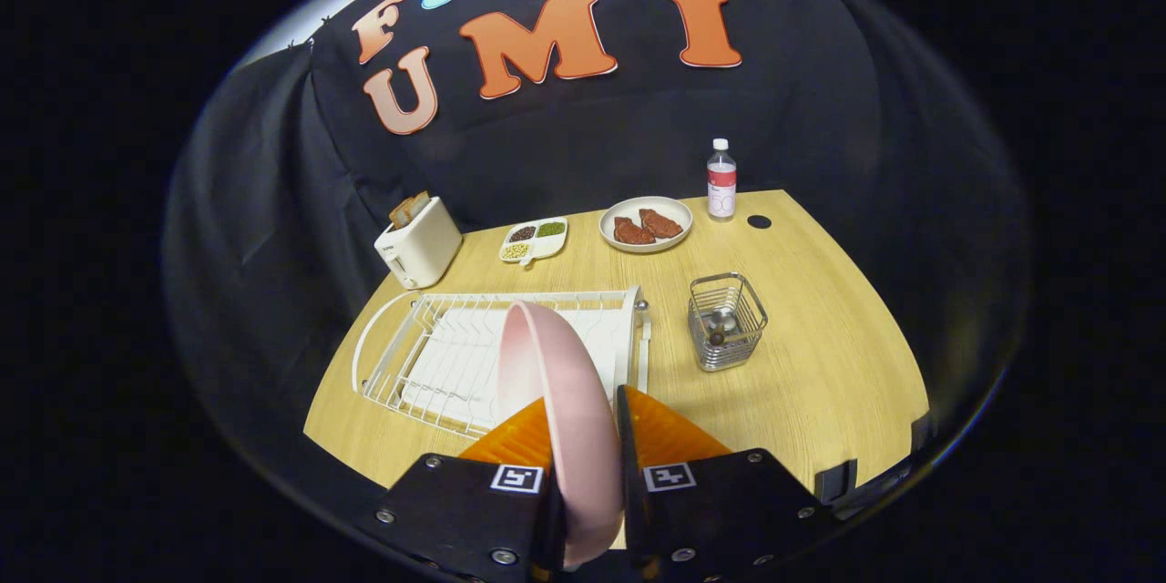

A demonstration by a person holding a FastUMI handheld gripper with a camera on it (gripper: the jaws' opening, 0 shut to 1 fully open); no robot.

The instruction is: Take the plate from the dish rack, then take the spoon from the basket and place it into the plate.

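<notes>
A pink plate [560, 392] stands on edge between my two fingers, and my gripper [583, 410] is shut on its rim, holding it above the near end of the white wire dish rack [437, 346]. The rack lies on the wooden table [820, 364] just beyond the fingers. To the right of the rack stands a small wire basket [726, 321], with the spoon [720, 328] upright inside it, its dark handle end showing.
At the back of the table stand a white toaster [419, 244] with bread, a divided dish of beans [535, 240], a white plate with two pieces of meat [646, 224] and a water bottle [721, 179]. Bare wood lies right of the basket.
</notes>
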